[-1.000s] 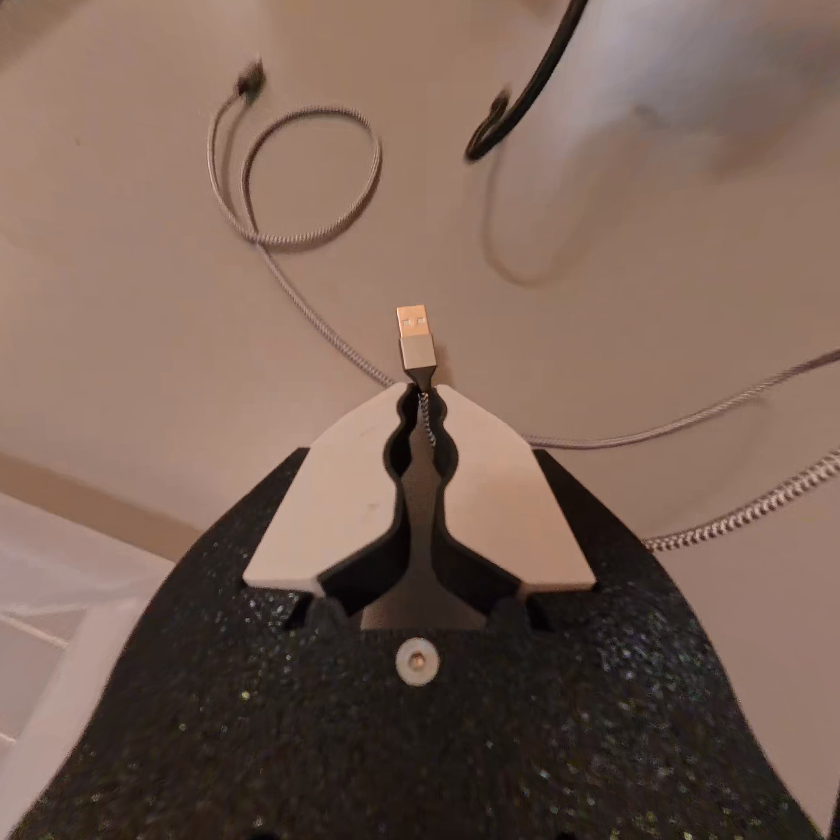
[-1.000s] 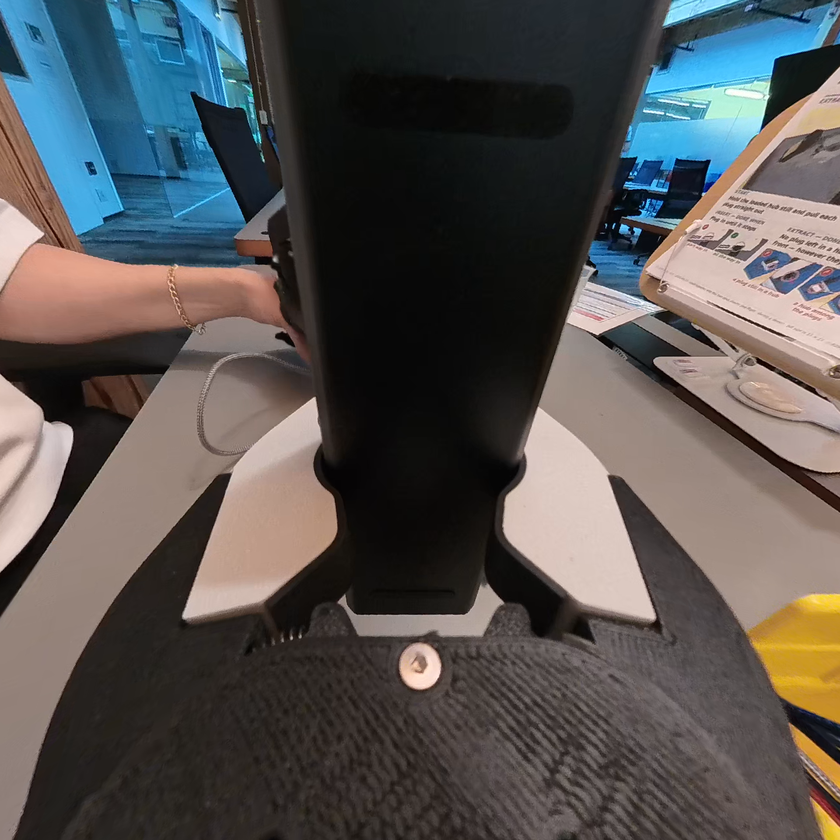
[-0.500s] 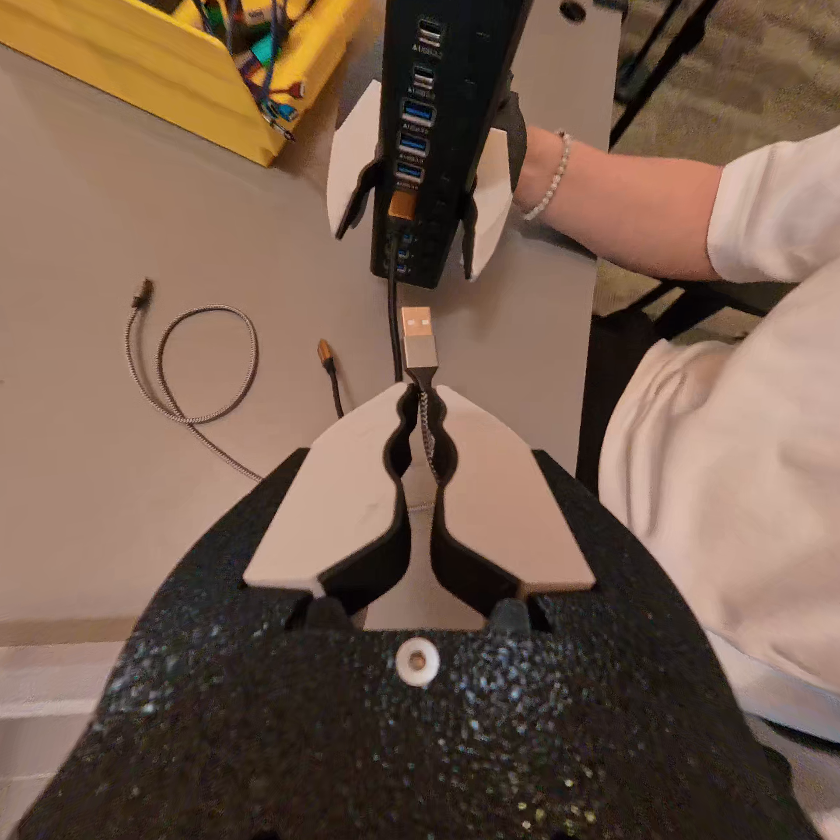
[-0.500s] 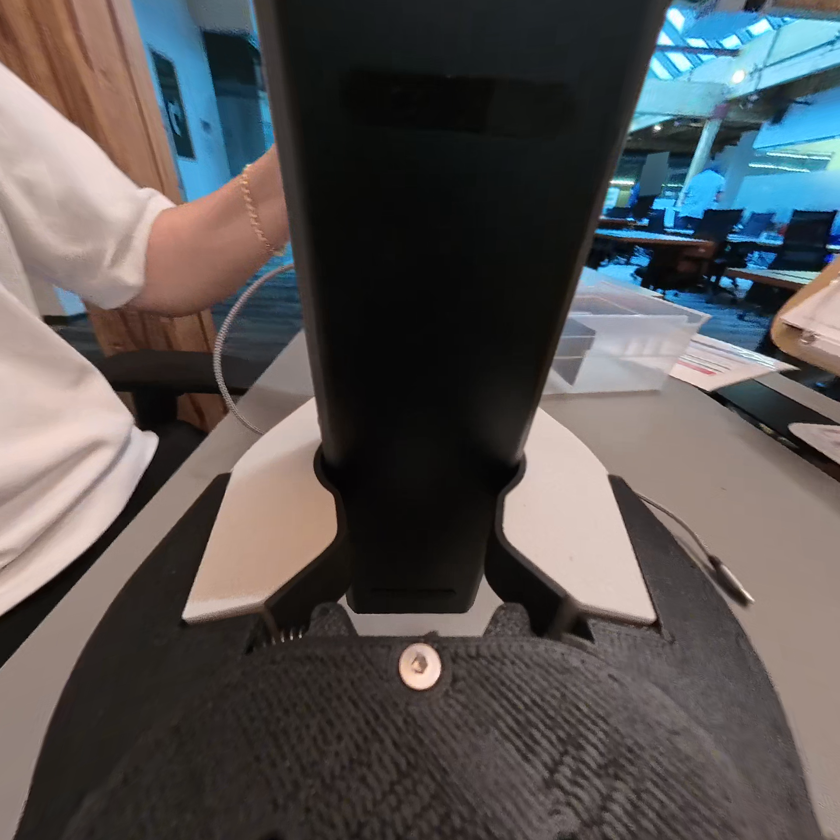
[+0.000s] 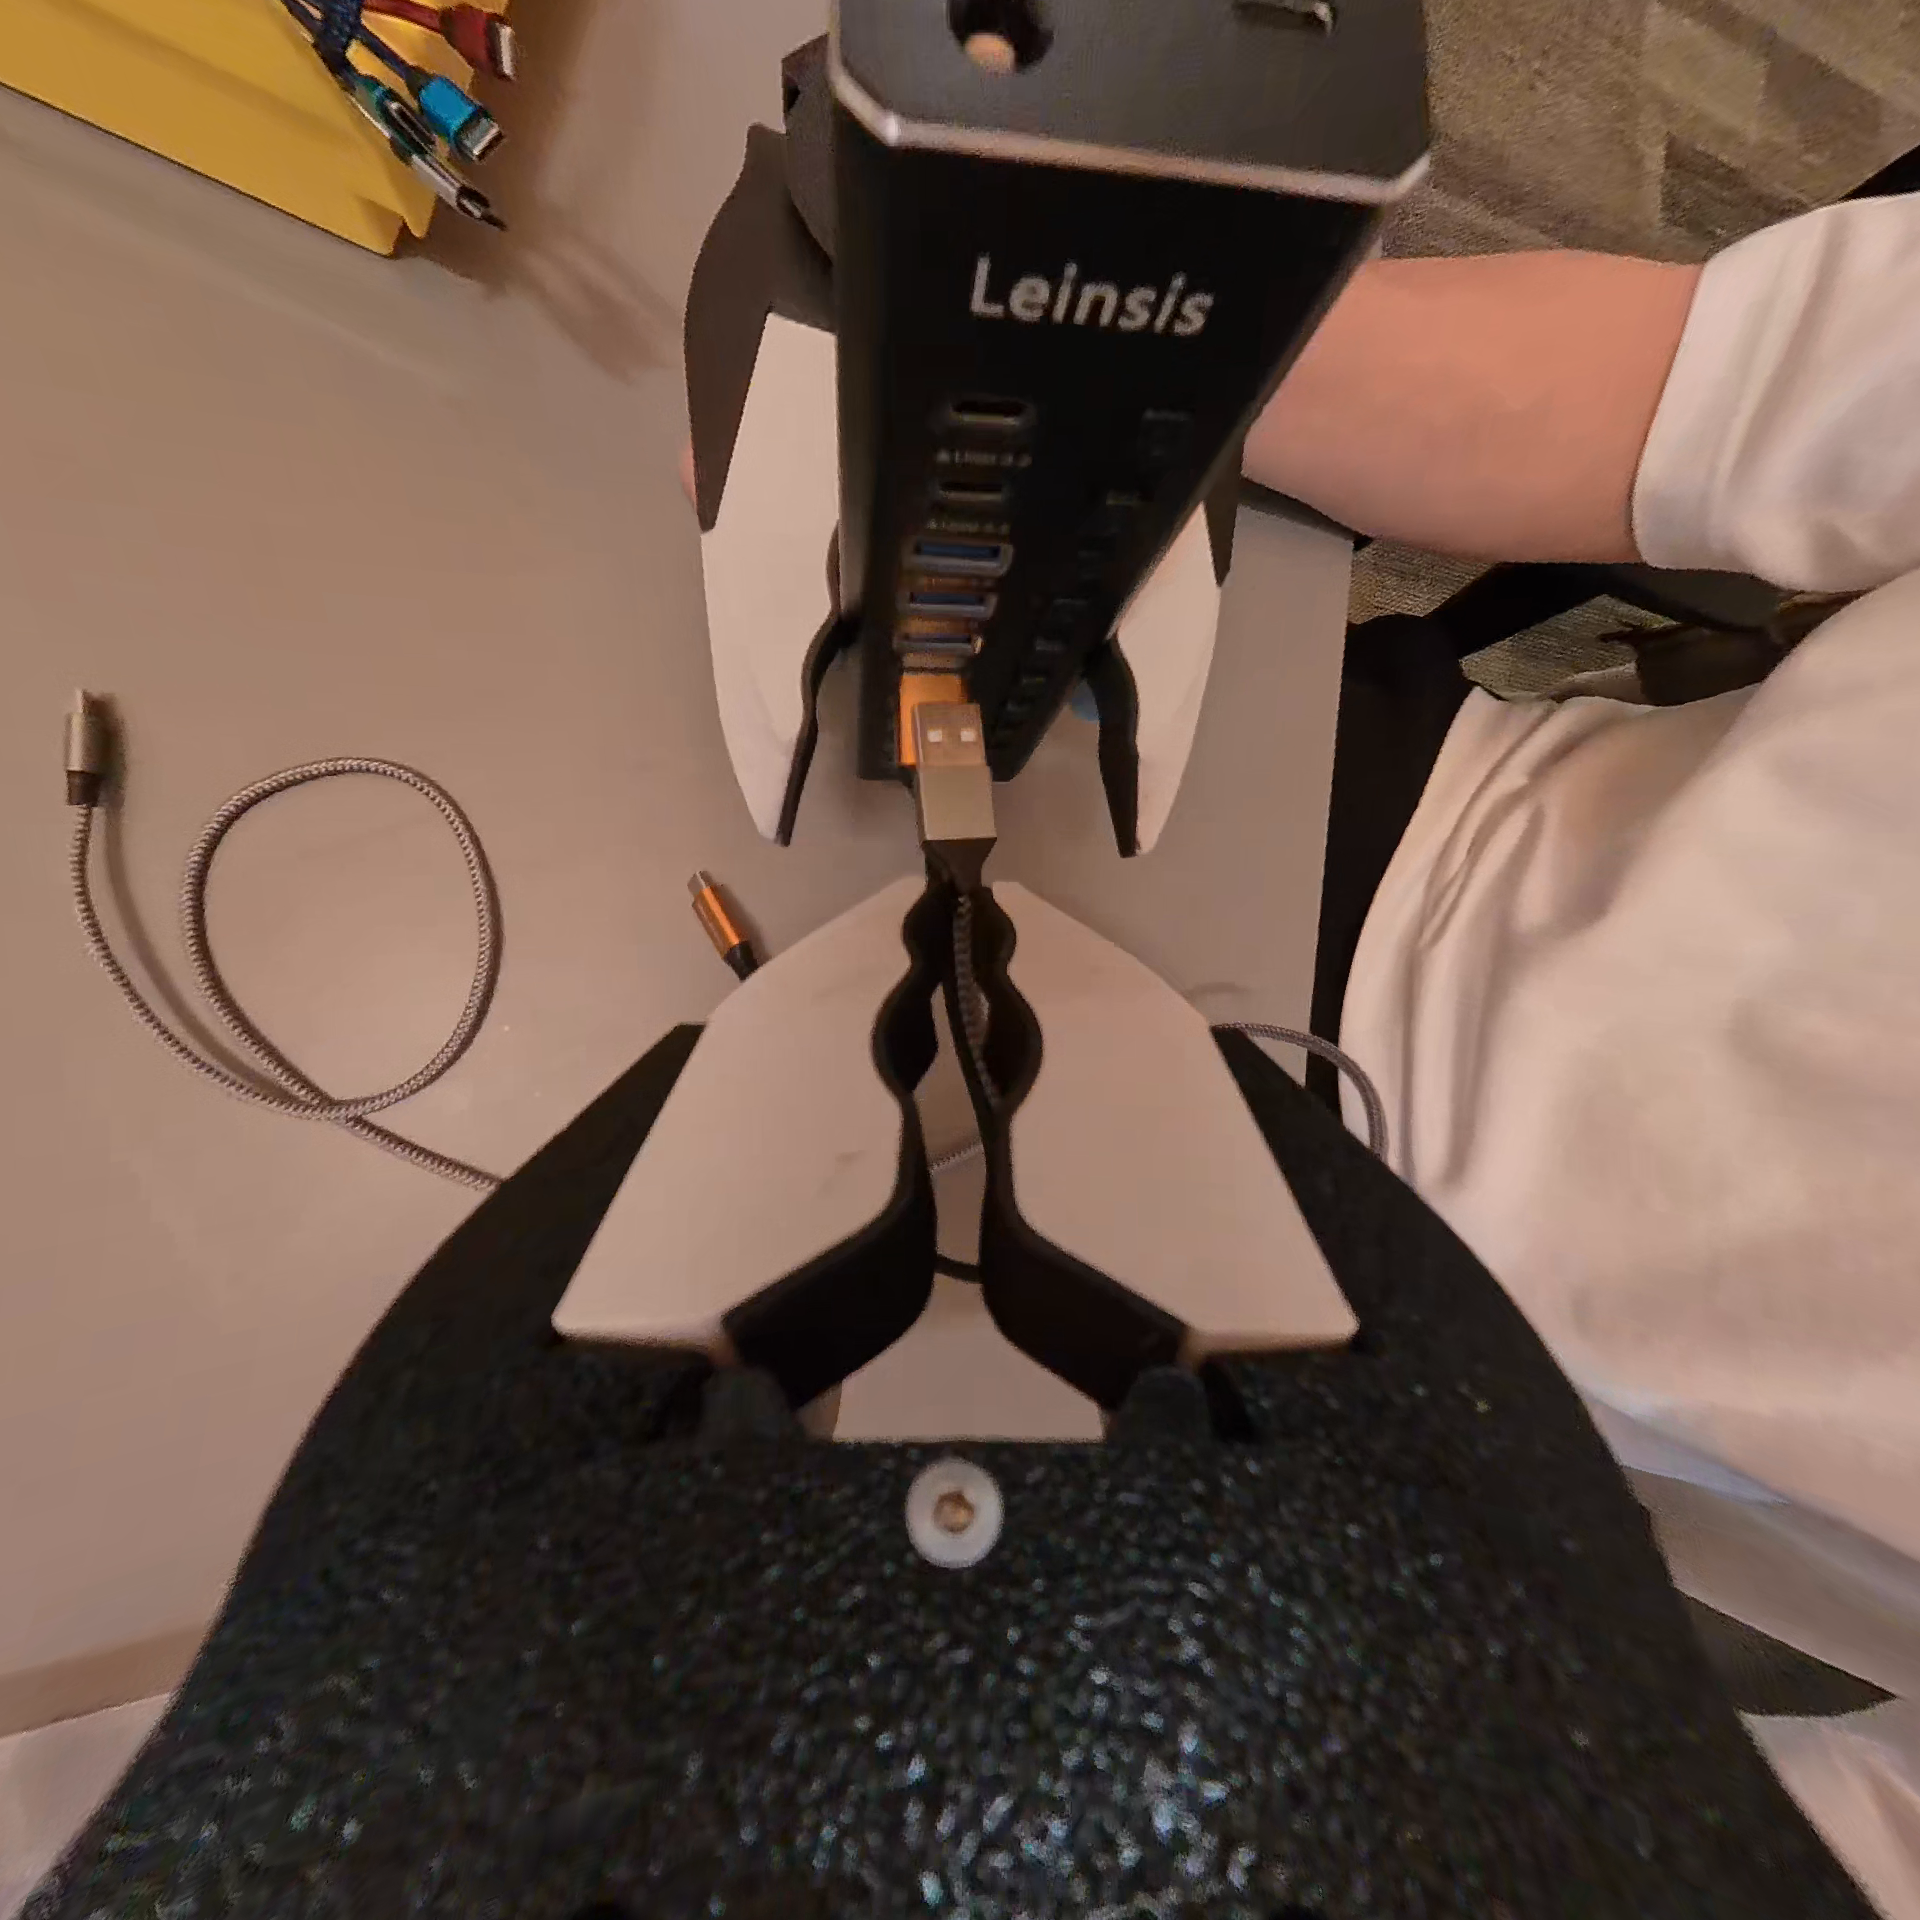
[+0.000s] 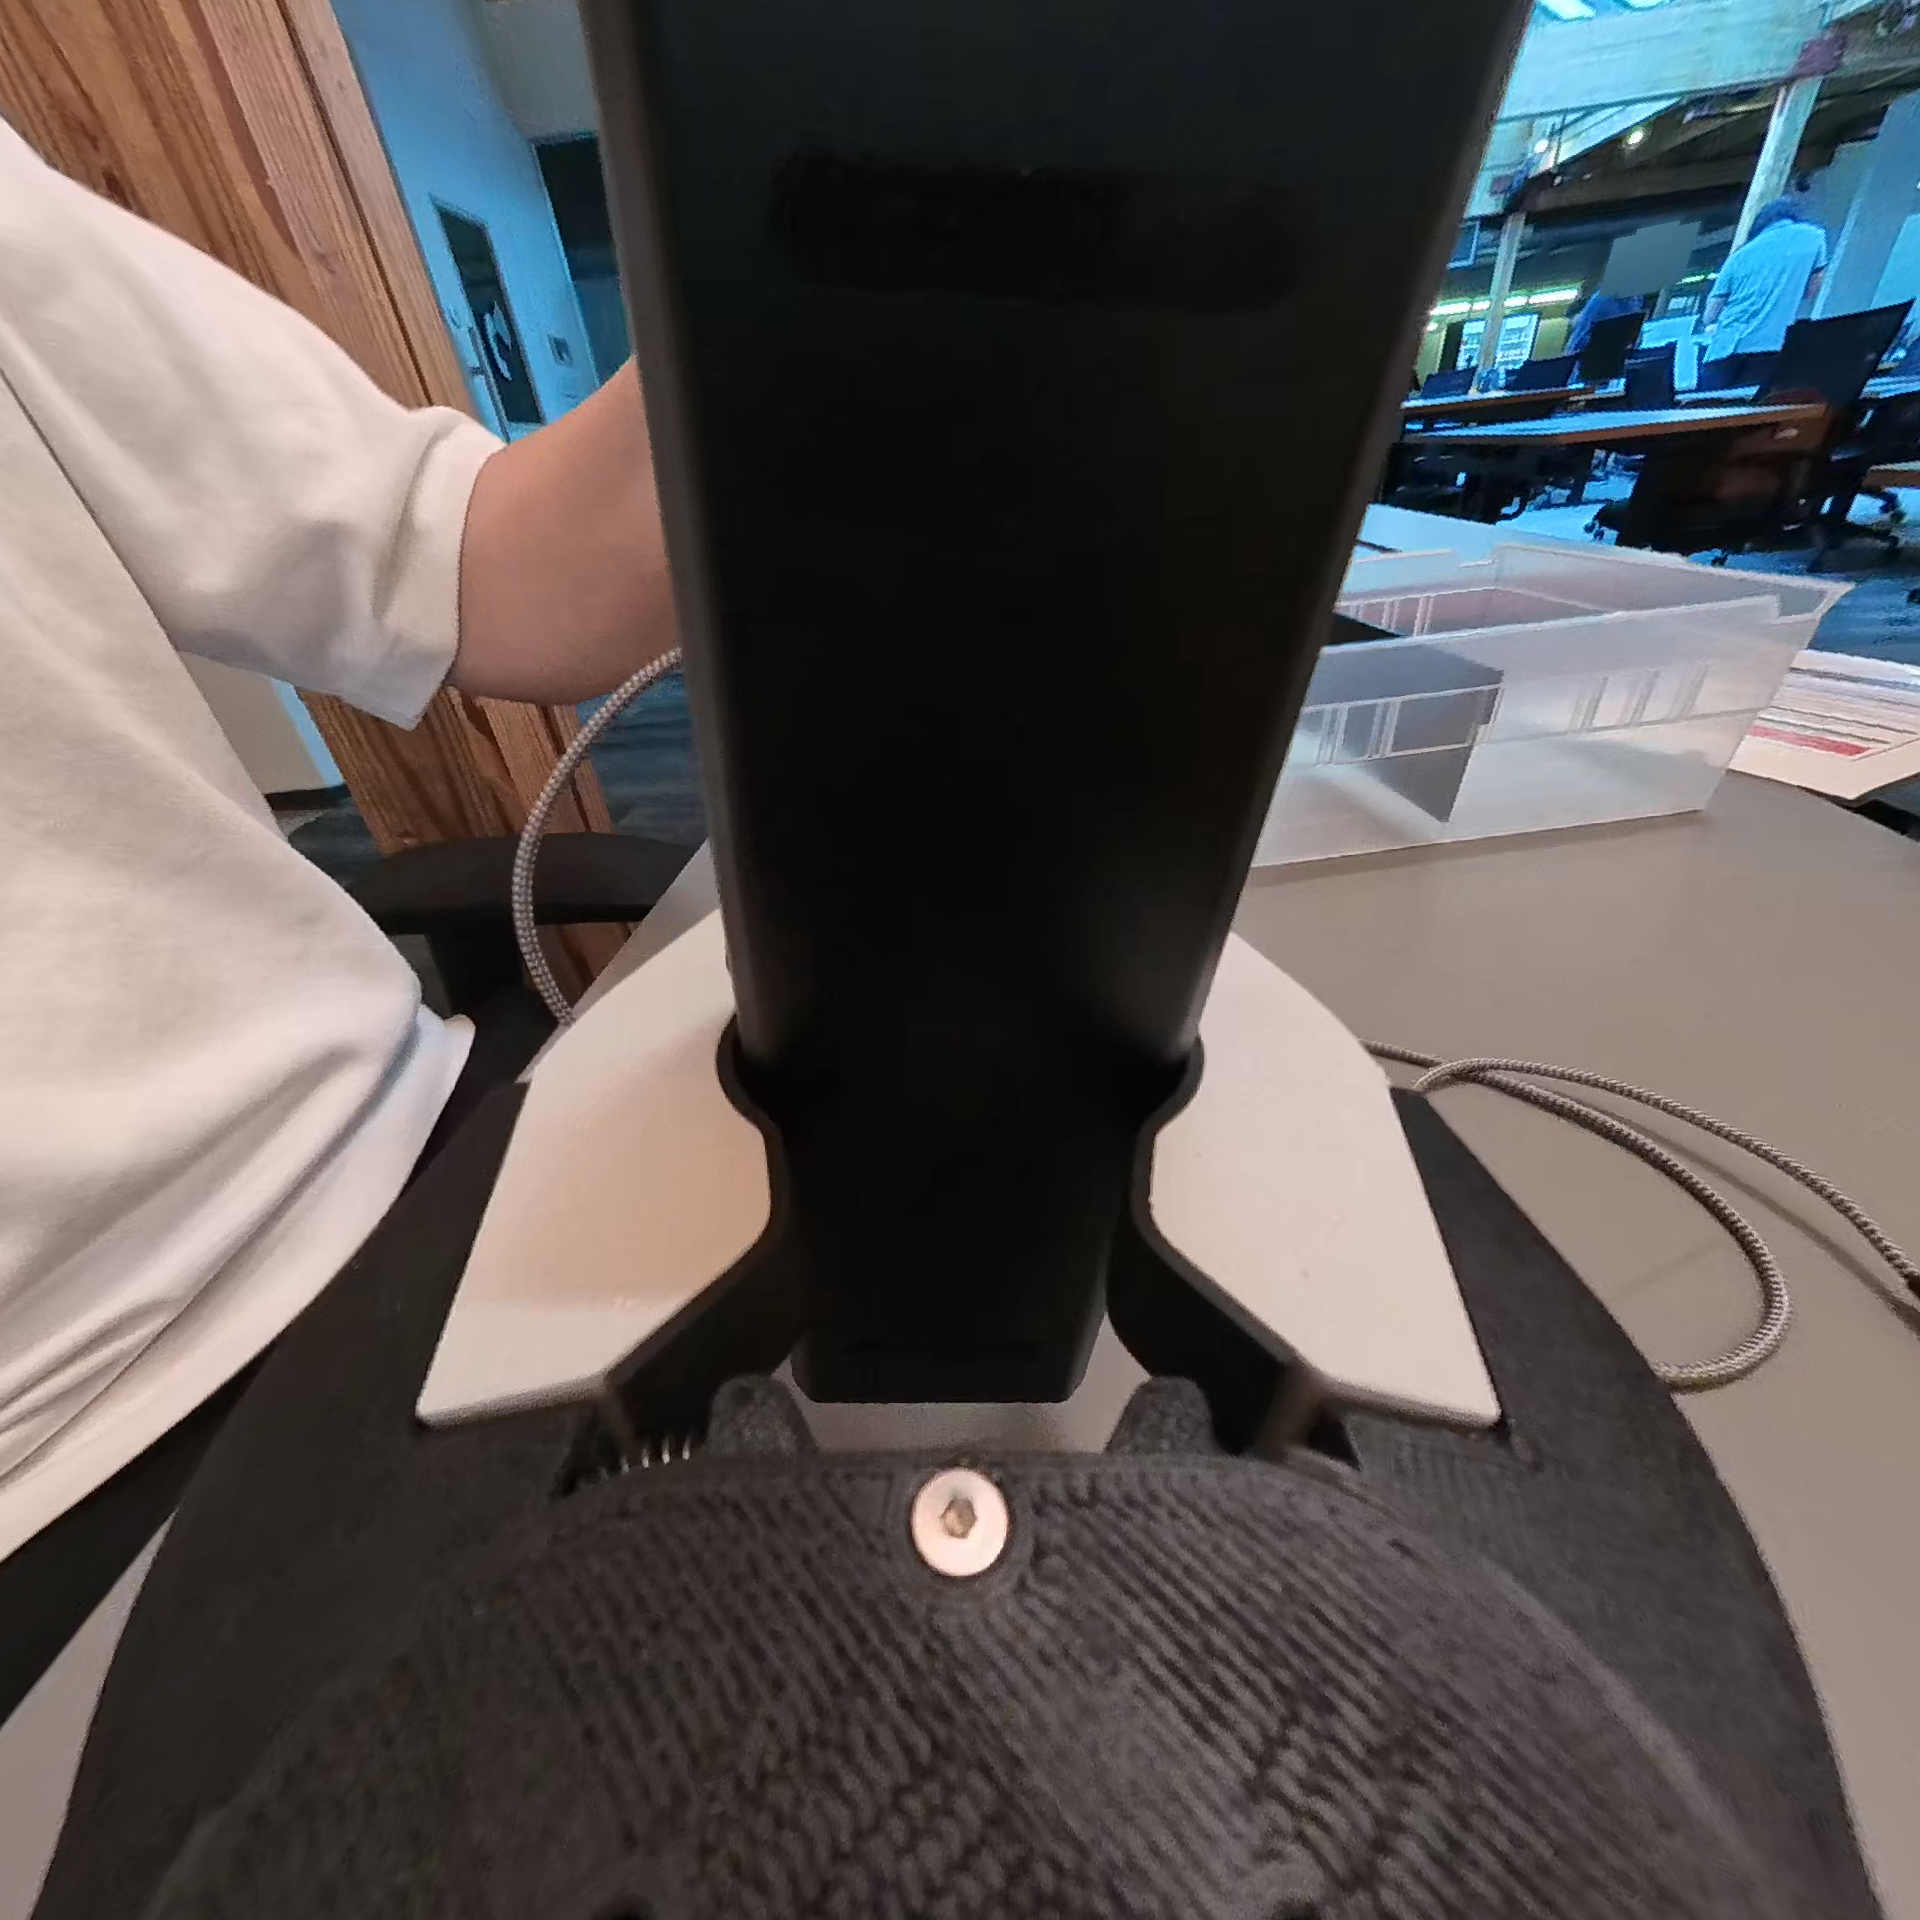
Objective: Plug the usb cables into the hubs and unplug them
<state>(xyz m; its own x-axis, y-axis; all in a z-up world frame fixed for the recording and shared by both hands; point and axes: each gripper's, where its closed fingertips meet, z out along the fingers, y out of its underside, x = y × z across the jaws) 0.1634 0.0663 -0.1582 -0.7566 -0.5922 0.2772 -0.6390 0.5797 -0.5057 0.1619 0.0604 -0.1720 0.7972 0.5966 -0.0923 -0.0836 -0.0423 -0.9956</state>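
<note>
**Operator:** While I hold the black USB hub (image 5: 1091, 416) upright in the right claw (image 5: 951, 665), clamped across its lower body, I log item one: the left claw (image 5: 951, 904) pinched tight on the braided grey cable (image 5: 966, 997) just behind its USB-A plug (image 5: 948, 774).

**Clerk:** Where is the plug?

**Operator:** Off the bench (image 5: 312, 520), its tip just before the hub's lower ports, near the orange one (image 5: 928, 694). Not seated, I judge.

**Clerk:** Handling note?

**Operator:** I grip cord, not plug shell, so the plug can wobble. I would square it to the slot, push slowly straight along the port axis, and brace the hub against the push. The right claw's white fingers (image 5: 748, 665) flank those low ports, so clearance is tight.

**Clerk:** Counts?

**Operator:** Hub, one. Claws, two. Ports on the front face: two slim slots on top, at least two blue below, one orange; lower ones are hidden by the plug. Braided grey cable, one, with its far connector (image 5: 83, 743) lying beside a loop on the bench. Loose orange-tipped connector (image 5: 717, 925), one. Yellow bin (image 5: 208, 94), one, with several coloured cables, number unclear. Clear plastic bin (image 6: 1558, 675), one, in the right wrist view.
</note>
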